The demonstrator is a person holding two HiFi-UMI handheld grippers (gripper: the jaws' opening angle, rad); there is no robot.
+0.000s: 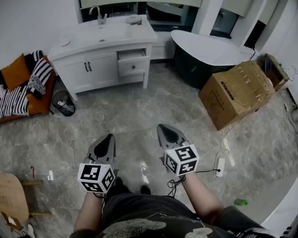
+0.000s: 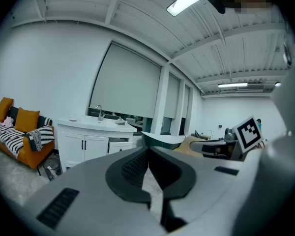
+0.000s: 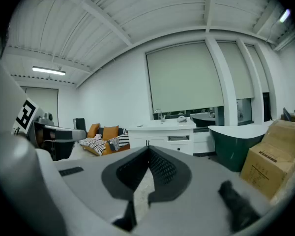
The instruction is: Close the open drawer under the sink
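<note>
The white top drawer (image 1: 131,55) of the white sink cabinet (image 1: 89,72) is sitting pulled out in the upper left of the head view. It is well apart from the grey left gripper (image 1: 108,142) and grey right gripper (image 1: 165,132), which are hovering at lower centre with jaws clenched on nothing. Judging by this, the approach and the push are both still waiting to be done.

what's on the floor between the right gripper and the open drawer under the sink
Nothing: in the head view only bare grey floor tile runs from the right gripper to the open drawer of the white sink cabinet.
</note>
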